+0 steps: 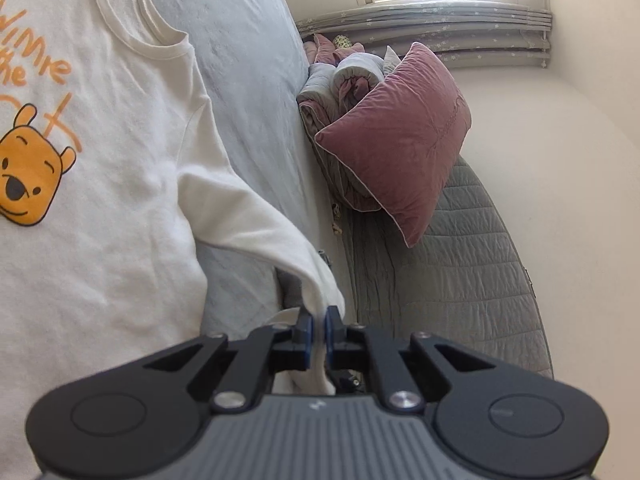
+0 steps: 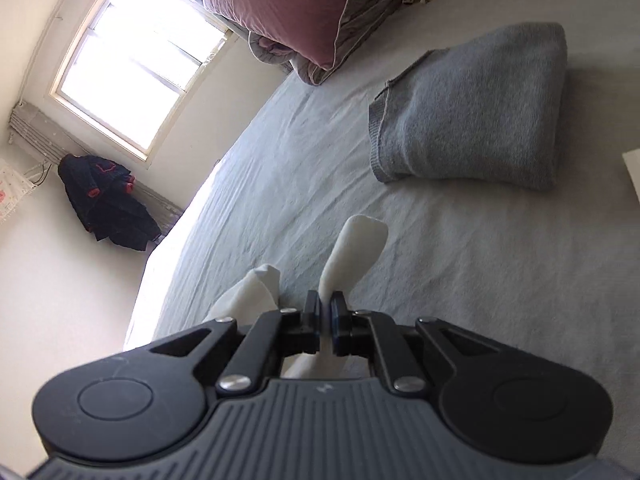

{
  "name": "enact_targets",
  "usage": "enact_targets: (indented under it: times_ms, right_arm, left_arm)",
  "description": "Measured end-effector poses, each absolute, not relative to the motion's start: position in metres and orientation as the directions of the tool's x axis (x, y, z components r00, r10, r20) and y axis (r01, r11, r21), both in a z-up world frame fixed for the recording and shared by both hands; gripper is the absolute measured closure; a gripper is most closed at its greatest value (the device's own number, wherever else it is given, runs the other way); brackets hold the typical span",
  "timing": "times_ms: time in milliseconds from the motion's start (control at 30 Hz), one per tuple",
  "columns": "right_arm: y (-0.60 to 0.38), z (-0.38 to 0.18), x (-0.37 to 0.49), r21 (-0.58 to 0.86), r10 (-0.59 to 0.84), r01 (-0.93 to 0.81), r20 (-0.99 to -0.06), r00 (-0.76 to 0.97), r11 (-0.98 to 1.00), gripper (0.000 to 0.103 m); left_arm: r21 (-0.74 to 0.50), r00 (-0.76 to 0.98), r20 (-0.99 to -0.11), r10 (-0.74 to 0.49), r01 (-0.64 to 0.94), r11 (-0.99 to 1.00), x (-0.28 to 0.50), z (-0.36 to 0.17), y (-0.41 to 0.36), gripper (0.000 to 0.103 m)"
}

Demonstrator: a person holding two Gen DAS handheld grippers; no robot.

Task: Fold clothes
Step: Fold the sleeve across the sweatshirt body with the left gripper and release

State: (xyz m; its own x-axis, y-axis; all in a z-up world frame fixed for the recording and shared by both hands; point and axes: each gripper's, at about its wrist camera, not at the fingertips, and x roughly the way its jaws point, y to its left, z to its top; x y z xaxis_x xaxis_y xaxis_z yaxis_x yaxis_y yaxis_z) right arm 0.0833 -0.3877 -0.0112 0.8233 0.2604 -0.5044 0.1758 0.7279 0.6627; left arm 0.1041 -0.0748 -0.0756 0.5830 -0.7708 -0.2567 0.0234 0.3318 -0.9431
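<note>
A cream long-sleeved shirt point(image 1: 104, 152) with an orange bear print lies flat on the pale grey bed sheet point(image 1: 248, 80), filling the left of the left wrist view. Its sleeve point(image 1: 256, 216) runs down to my left gripper point(image 1: 319, 322), which is shut on the sleeve's end. In the right wrist view my right gripper point(image 2: 326, 312) is shut on another strip of the cream fabric point(image 2: 354, 248) that sticks up past its fingertips above the sheet point(image 2: 440, 280). A second cream fold point(image 2: 256, 288) shows just left of the fingers.
A folded grey sweater point(image 2: 472, 112) lies on the bed beyond my right gripper. A pink pillow point(image 1: 400, 136) and rolled grey bedding point(image 1: 344, 80) sit at the bed's head by the wall. A dark jacket point(image 2: 104, 204) hangs under the window point(image 2: 132, 64).
</note>
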Motion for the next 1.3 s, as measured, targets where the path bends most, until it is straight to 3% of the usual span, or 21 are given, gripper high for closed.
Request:
enact_targets:
  times_ms: [100, 300, 567, 833, 933, 1033, 1167, 1300]
  right_arm:
    - [-0.384, 0.006, 0.066, 0.513, 0.134, 0.187, -0.526, 0.840, 0.838, 0.095]
    - [-0.383, -0.002, 0.053, 0.333, 0.045, 0.196, -0.596, 0.802, 0.922, 0.095]
    - [-0.370, -0.028, 0.035, 0.040, -0.017, 0.049, -0.573, 0.819, 0.998, 0.095]
    - [-0.382, -0.043, 0.015, 0.082, 0.024, 0.043, -0.681, 0.732, 0.996, 0.089]
    - [-0.395, -0.036, 0.006, 0.121, 0.049, 0.042, -0.665, 0.745, 0.992, 0.076]
    - [-0.416, -0.027, -0.001, 0.205, 0.087, 0.059, -0.636, 0.767, 0.977, 0.064]
    - [-0.449, -0.022, 0.002, 0.333, 0.130, 0.104, -0.610, 0.782, 0.937, 0.064]
    - [-0.472, -0.027, 0.012, 0.432, 0.189, 0.111, -0.593, 0.783, 0.895, 0.063]
  left_arm:
    - [-0.900, 0.531, -0.357, -0.768, 0.027, 0.436, 0.099, -0.088, -0.090, 0.097]
    - [-0.784, 0.460, -0.515, -0.724, 0.089, 0.614, 0.098, -0.094, -0.119, 0.095]
    - [-0.691, 0.455, -0.574, -0.681, 0.177, 0.701, 0.101, -0.069, -0.115, 0.095]
    - [-0.665, 0.449, -0.573, -0.686, 0.235, 0.709, 0.107, -0.057, -0.135, 0.093]
    - [-0.639, 0.417, -0.605, -0.679, 0.255, 0.726, 0.112, -0.059, -0.147, 0.090]
    - [-0.617, 0.402, -0.625, -0.670, 0.273, 0.739, 0.119, -0.056, -0.158, 0.076]
    - [-0.585, 0.416, -0.635, -0.651, 0.292, 0.757, 0.133, -0.047, -0.172, 0.071]
    - [-0.473, 0.462, -0.682, -0.567, 0.313, 0.824, 0.154, -0.037, -0.180, 0.068]
